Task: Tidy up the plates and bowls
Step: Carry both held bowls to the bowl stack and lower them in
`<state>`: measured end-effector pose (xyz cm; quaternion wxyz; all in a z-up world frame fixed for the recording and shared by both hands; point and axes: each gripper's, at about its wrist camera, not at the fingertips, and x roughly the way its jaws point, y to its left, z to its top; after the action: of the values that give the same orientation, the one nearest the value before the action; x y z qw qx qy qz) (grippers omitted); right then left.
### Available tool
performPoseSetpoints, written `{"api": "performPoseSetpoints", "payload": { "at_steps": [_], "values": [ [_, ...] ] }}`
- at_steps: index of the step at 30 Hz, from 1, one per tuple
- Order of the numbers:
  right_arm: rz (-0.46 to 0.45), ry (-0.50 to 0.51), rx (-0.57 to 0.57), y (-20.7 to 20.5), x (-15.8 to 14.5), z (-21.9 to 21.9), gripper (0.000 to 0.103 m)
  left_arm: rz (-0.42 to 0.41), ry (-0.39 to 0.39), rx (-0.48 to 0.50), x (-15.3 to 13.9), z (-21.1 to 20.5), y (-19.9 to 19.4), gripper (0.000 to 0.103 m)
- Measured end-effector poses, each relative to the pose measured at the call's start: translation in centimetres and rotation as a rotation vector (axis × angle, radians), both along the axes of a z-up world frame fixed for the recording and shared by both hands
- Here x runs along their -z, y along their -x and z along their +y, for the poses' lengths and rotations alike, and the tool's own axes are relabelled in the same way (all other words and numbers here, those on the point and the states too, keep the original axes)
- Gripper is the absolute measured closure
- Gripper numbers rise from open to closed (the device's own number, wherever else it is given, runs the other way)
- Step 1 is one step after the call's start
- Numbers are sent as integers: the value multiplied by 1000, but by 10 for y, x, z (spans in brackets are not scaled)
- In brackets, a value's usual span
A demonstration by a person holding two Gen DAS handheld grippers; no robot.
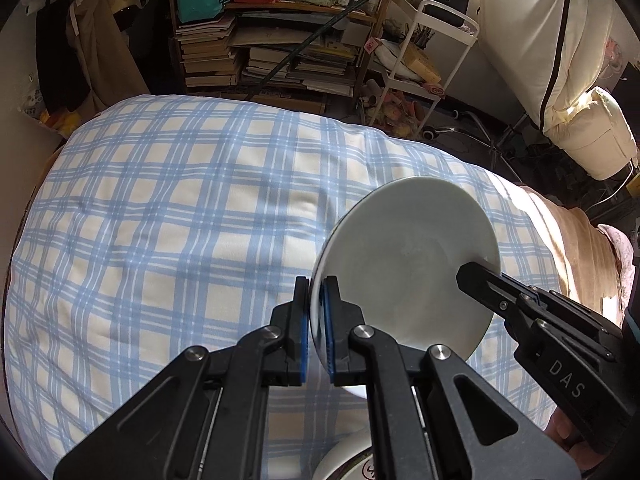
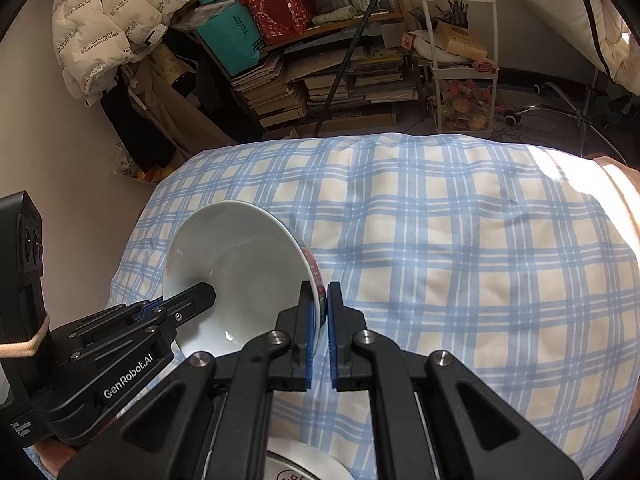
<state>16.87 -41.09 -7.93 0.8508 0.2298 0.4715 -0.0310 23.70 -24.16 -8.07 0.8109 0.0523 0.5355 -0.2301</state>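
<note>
A white bowl with a red and blue pattern on its outside is held up off the bed, tilted. My left gripper is shut on its left rim, and it also shows in the right wrist view at the bowl's left rim. My right gripper is shut on the opposite rim, and it shows in the left wrist view too. Another white dish with a printed inside lies below the grippers, also seen in the right wrist view.
The bed carries a blue and cream checked cover. Behind it stand a shelf with stacked books and a white trolley. A pink blanket lies at the bed's right side.
</note>
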Motion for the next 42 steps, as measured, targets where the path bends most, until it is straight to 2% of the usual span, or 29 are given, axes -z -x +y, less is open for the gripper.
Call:
{"api": "performPoseSetpoints", "payload": {
  "at_steps": [6,11,24,30,42],
  "values": [
    [8,16,26,24,-14,9,96,-5,16,16,-11,7,21,96],
    [-7,-32,28,43,-21,10,95,23,33,15,-16,18,36,96],
    [-30,-9,16,97,-38,28,94,-22,1,25,-36,26,88,95],
    [-32,-29,25,123,-38,29,94,-32,-12,48,-34,29,111,95],
    [-12,-14,21,153,-26,41,94,-17,-14,5,-19,40,143,94]
  ]
}}
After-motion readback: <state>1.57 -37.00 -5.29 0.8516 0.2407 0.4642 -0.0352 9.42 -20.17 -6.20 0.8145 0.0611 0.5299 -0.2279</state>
